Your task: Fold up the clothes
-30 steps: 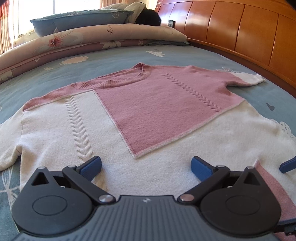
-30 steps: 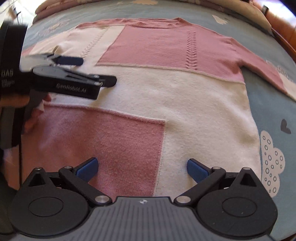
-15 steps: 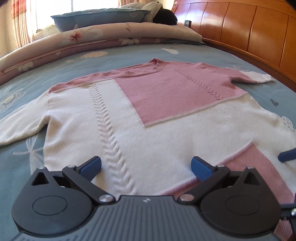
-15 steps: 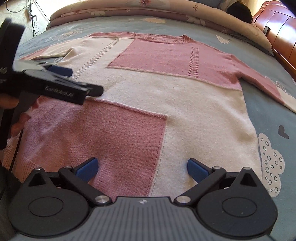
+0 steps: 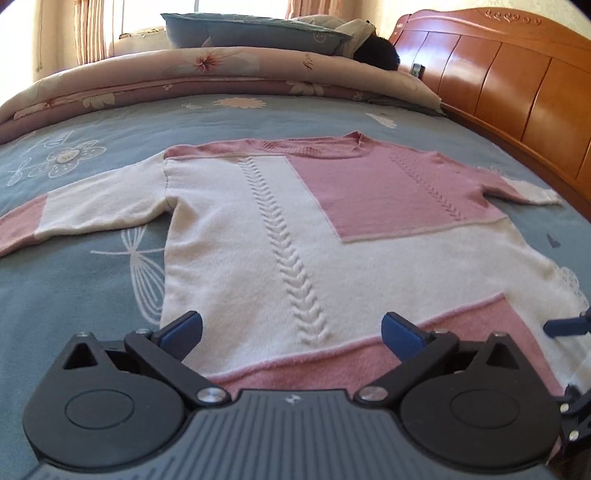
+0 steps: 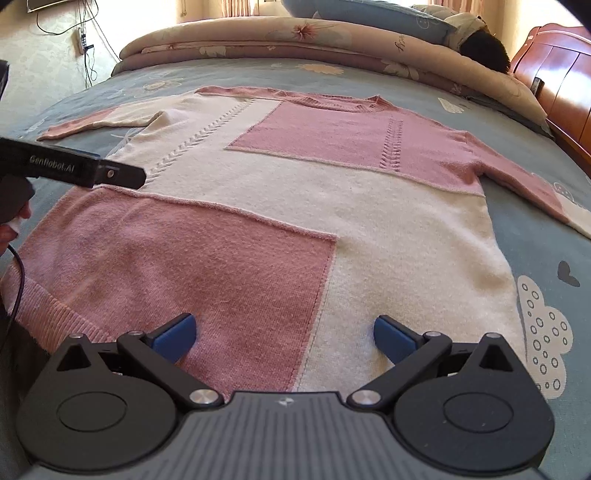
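A pink and cream knit sweater [image 5: 332,236] lies flat and spread out on the blue bedsheet, neck toward the far side, both sleeves stretched sideways. My left gripper [image 5: 291,330] hovers open over the sweater's lower left part, nothing between its blue fingertips. My right gripper [image 6: 284,334] is open above the hem [image 6: 59,314], over the seam between the pink block and the cream panel [image 6: 406,258]. The left gripper's arm [image 6: 85,170] shows at the left edge of the right wrist view. A blue tip of the right gripper [image 5: 565,326] pokes in at the right of the left wrist view.
A rolled floral quilt [image 5: 221,77] and blue pillow [image 5: 251,31] lie along the far side of the bed. A wooden headboard [image 5: 517,85] runs on the right. A dark-haired head [image 6: 484,53] rests on the quilt. A hand [image 6: 11,225] holds the left gripper.
Both grippers have pulled back toward the hem and risen, so more of the sweater shows, including the left sleeve. Both stay open.
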The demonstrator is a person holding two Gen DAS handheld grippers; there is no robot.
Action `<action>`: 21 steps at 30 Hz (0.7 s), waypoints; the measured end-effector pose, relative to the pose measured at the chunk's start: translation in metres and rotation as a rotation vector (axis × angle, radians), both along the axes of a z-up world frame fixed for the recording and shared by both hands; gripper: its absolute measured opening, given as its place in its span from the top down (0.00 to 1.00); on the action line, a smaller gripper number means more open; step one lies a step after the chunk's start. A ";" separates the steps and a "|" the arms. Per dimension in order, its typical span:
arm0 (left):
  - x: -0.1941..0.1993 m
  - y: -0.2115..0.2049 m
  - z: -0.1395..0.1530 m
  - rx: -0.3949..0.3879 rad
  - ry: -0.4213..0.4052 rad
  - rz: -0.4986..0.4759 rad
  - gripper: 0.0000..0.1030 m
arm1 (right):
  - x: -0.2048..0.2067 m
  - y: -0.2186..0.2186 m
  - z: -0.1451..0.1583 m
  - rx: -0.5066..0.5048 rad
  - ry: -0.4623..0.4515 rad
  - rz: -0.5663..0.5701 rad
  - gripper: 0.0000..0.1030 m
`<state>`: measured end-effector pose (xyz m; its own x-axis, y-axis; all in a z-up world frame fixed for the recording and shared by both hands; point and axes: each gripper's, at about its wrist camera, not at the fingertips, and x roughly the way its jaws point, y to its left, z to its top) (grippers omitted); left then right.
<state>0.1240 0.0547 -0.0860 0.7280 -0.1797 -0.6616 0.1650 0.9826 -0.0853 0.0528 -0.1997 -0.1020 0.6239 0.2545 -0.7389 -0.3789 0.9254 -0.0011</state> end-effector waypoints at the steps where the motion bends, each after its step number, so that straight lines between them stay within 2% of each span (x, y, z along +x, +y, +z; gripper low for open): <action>1: 0.005 0.000 -0.003 0.001 0.013 0.017 0.01 | 0.000 0.000 0.000 0.002 -0.002 0.002 0.00; 4: 0.013 0.005 -0.013 -0.009 0.080 0.052 0.01 | -0.002 -0.002 0.000 0.005 -0.006 0.009 0.00; 12: -0.029 -0.001 -0.020 0.071 0.024 -0.032 0.01 | -0.003 0.000 -0.002 0.007 -0.018 -0.020 0.00; 21: -0.026 -0.008 -0.020 0.080 0.029 0.004 0.01 | -0.007 0.001 -0.003 0.006 -0.038 -0.027 0.00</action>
